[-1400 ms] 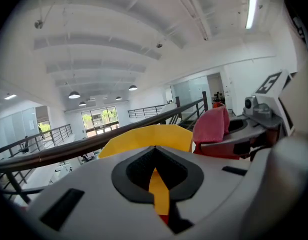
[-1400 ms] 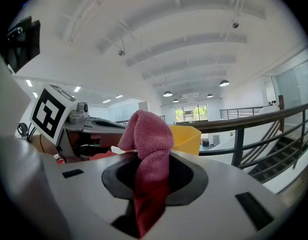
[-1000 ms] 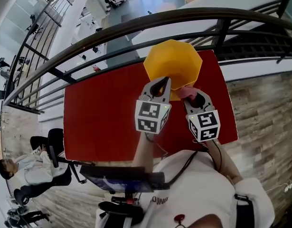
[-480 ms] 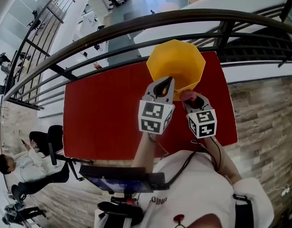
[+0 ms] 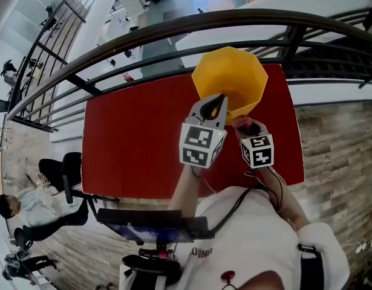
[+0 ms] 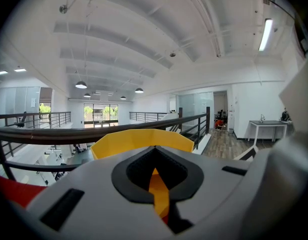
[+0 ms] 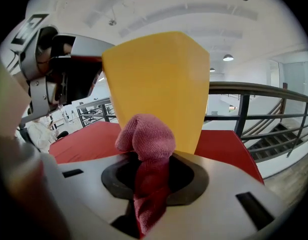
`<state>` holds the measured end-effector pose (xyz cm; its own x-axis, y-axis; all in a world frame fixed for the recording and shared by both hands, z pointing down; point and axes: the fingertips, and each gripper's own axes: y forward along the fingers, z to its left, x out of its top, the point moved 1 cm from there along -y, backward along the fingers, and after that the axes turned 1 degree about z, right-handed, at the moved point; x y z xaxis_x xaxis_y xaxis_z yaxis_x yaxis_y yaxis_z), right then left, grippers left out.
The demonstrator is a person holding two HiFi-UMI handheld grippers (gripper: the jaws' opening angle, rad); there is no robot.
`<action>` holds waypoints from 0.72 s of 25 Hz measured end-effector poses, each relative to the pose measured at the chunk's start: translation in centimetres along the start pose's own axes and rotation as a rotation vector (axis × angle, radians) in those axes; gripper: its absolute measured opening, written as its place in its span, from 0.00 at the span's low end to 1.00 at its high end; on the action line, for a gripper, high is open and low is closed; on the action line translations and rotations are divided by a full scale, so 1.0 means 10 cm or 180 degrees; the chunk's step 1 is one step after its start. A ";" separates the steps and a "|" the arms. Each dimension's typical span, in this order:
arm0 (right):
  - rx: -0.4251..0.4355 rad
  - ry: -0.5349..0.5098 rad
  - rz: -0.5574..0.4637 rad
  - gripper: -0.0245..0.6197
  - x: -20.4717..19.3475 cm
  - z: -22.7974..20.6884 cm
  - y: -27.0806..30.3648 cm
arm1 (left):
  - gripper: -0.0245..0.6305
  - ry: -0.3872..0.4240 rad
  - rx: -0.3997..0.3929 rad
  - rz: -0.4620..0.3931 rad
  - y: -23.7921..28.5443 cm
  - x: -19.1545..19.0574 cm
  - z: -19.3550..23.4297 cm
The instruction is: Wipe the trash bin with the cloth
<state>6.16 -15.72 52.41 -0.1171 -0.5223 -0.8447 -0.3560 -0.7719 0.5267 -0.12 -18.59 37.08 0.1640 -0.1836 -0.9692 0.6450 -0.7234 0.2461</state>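
A yellow trash bin [image 5: 229, 76] stands upright at the far side of the red table [image 5: 131, 144]. My left gripper [image 5: 220, 99] is shut on the near rim of the trash bin [image 6: 141, 140]; a strip of yellow wall shows between the jaws of the left gripper [image 6: 157, 186]. My right gripper [image 5: 244, 124] sits lower, to the right of it, shut on a pink cloth [image 5: 239, 120]. In the right gripper view the bunched cloth [image 7: 146, 138] sticks out of the right gripper [image 7: 148, 184] and rests against the bin's outer wall [image 7: 159, 79].
A dark metal railing [image 5: 143, 38] curves just behind the table, with a drop to a lower floor beyond. A seated person [image 5: 28, 207] is at the lower left. The left gripper [image 7: 53, 69] looms at the left of the right gripper view.
My right gripper has sunk lower along the bin's outer wall with the cloth. The left gripper has kept its hold on the rim.
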 end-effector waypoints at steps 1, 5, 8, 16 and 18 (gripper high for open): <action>-0.0001 -0.0004 0.0039 0.19 -0.04 -0.01 0.03 | 0.04 0.0000 -0.0006 0.0004 0.00 0.00 0.00; -0.0003 -0.0013 0.0212 0.19 -0.20 -0.03 0.17 | 0.04 -0.0007 -0.0019 0.0011 -0.01 0.00 0.00; -0.0003 -0.0015 0.0338 0.19 -0.31 -0.06 0.26 | 0.04 -0.0009 -0.0036 0.0017 -0.01 0.00 0.00; 0.0011 -0.0069 0.0720 0.19 -0.61 -0.16 0.50 | 0.04 -0.0018 -0.0047 0.0025 0.01 -0.02 -0.02; 0.0018 -0.0076 0.0802 0.19 -0.67 -0.18 0.55 | 0.04 -0.0018 -0.0047 0.0027 0.01 -0.01 -0.03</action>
<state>6.66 -17.08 61.11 -0.2247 -0.6891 -0.6889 -0.3180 -0.6164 0.7203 0.14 -18.50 37.26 0.1652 -0.1934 -0.9671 0.6545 -0.7120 0.2542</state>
